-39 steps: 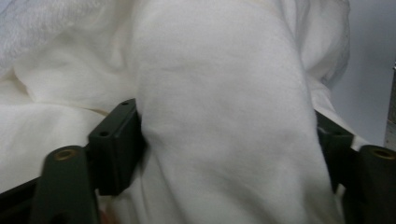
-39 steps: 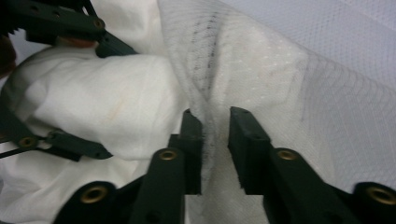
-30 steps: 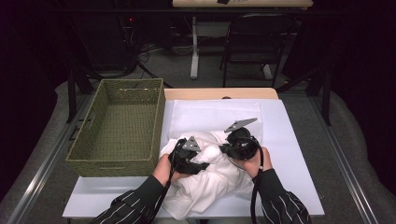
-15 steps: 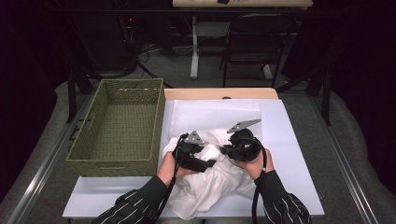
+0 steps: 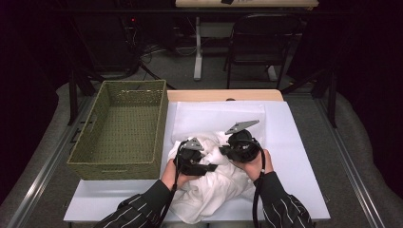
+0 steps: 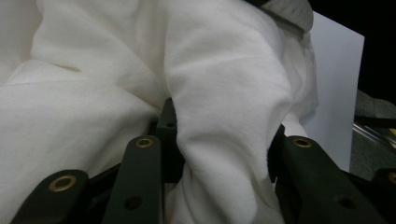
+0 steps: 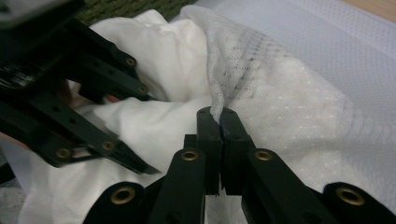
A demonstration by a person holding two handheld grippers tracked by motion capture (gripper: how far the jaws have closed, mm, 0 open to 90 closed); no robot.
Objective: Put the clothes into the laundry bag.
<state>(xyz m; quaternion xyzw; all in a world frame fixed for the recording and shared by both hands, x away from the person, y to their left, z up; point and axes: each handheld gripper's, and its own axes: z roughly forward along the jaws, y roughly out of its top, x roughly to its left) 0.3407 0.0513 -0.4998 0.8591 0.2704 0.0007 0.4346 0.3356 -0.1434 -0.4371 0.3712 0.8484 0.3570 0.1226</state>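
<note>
A crumpled white cloth (image 5: 216,187) lies heaped on the near part of the white table cover (image 5: 294,142). My left gripper (image 5: 192,159) rests on the heap's left side. In the left gripper view it (image 6: 222,135) stands open, with a thick fold of cloth (image 6: 224,84) bulging up between the jaws. My right gripper (image 5: 237,146) is at the heap's upper right. In the right gripper view it (image 7: 217,114) is shut on a thin mesh edge of the cloth (image 7: 224,70). The left gripper (image 7: 70,93) is close by on its left.
An empty green woven basket (image 5: 121,128) stands on the left, its side against the table cover. A wooden strip (image 5: 223,95) runs along the far edge. Beyond the table are a black chair (image 5: 252,47) and desk legs on the floor.
Both grippers stay on the cloth heap and have drawn slightly closer together. The cloth between them has bunched a little more.
</note>
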